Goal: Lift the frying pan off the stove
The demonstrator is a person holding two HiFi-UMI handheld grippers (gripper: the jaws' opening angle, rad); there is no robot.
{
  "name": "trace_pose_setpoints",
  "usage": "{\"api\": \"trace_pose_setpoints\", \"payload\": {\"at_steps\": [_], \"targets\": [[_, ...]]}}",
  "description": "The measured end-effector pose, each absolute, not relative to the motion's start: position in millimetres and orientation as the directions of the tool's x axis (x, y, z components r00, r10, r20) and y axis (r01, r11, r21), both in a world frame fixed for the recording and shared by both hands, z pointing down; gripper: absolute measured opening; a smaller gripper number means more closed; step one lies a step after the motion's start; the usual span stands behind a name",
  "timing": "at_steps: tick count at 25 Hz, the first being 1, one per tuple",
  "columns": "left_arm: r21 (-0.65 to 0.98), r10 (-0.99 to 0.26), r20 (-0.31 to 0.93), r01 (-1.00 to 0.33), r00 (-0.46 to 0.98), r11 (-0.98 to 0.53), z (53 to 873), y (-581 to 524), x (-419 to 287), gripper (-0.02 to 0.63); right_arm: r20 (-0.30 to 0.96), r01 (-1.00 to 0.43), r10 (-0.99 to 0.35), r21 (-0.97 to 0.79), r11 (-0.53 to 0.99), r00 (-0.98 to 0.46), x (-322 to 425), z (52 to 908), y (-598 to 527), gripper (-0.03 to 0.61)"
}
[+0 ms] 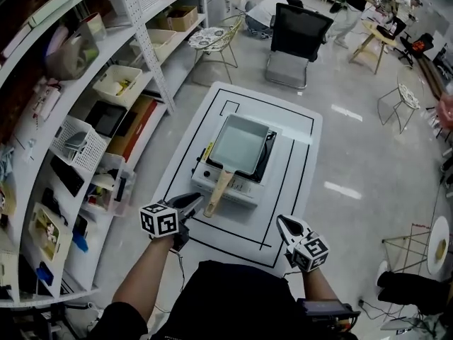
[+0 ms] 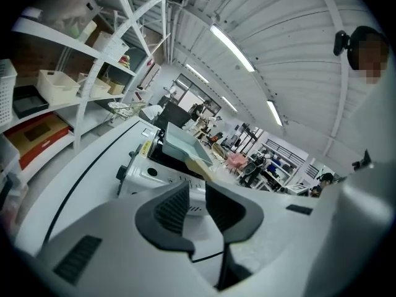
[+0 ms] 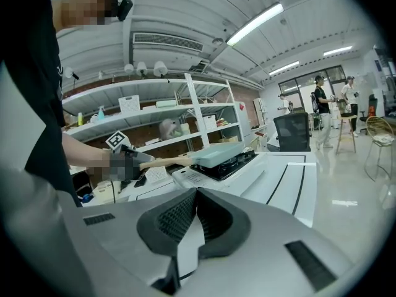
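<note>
White tabletop [image 1: 301, 176], low and marked with a black outline [image 1: 226, 238], lies directly ahead of you. Its left edge runs close along the shelves [image 1: 85, 119], leaving only a narrow strip of floor [image 1: 368, 161] on that side, whereas the right side and the far end open onto wide floor, with an office chair [image 1: 297, 34] well beyond the far edge. The stove [image 1: 244, 188] stands near the middle of the tabletop. The frying pan [image 1: 241, 146], rectangular and pale, rests on its burner, and its wooden handle [image 1: 219, 190] projects toward you over the stove's front edge. Your left gripper [image 1: 195, 201] is at the near left of the stove, just beside the free end of the handle. In the left gripper view its fingers [image 2: 170, 209] stand slightly parted with nothing between them, and the handle shows just ahead of the tips. Your right gripper [image 1: 283, 224] hangs over the near right corner of the tabletop, well apart from the pan. Its fingers [image 3: 176, 218] are clenched tip to tip on nothing.
</note>
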State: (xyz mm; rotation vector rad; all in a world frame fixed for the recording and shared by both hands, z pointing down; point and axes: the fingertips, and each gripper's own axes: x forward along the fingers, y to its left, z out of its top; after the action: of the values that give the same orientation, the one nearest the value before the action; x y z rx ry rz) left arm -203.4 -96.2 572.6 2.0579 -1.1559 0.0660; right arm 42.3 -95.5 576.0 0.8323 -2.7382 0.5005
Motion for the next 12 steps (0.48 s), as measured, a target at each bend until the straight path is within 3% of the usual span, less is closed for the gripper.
{"api": "trace_pose_setpoints", "payload": {"at_steps": [12], "targets": [[0.811,-0.572,0.292,-0.515,0.767,-0.277,564.1,-128.0,-173.7,0.233,0.336,-0.592,-0.503,-0.26,0.763,-0.796,33.3,580.5,-100.6,0.026]]}}
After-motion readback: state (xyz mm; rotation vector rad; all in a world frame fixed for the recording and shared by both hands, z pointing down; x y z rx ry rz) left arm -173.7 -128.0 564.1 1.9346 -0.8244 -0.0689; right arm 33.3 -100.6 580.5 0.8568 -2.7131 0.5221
